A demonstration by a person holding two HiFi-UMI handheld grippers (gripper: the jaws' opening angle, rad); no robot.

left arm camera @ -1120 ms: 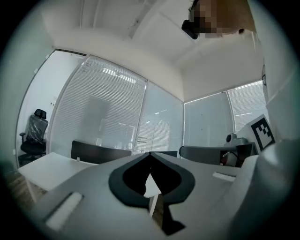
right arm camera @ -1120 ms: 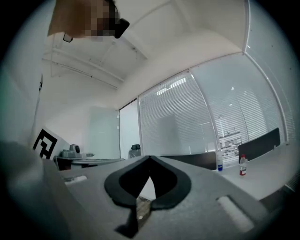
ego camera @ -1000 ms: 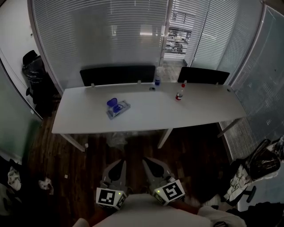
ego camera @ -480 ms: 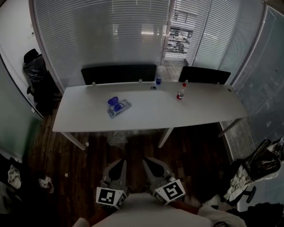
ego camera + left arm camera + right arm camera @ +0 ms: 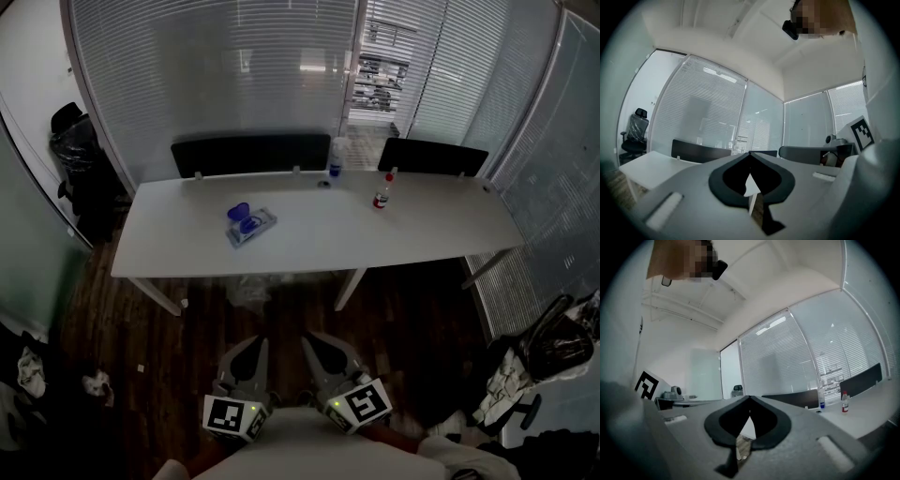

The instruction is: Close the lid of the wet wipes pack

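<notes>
The wet wipes pack [image 5: 251, 226] lies flat on the left half of the white table [image 5: 422, 234], with its blue lid [image 5: 238, 214] standing open at the pack's far-left end. Both grippers hang low near my body, far in front of the table and well short of the pack. In the head view the left gripper [image 5: 256, 341] and the right gripper [image 5: 307, 337] point towards the table. Each gripper view shows its own jaws closed tip to tip with nothing between them: the left gripper [image 5: 750, 153] and the right gripper [image 5: 750, 397]. Neither of those views shows the pack.
A clear bottle with a blue label [image 5: 334, 159], a small cap [image 5: 322, 187] and a small red-labelled bottle [image 5: 380, 199] stand at the table's back. Two black chairs [image 5: 248, 155] sit behind it. Dark wooden floor [image 5: 403, 309] lies between me and the table. Bags [image 5: 548, 352] lie at the right.
The head view has drifted very slightly, so the table sits a few pixels further right. The grippers and the pack have not moved.
</notes>
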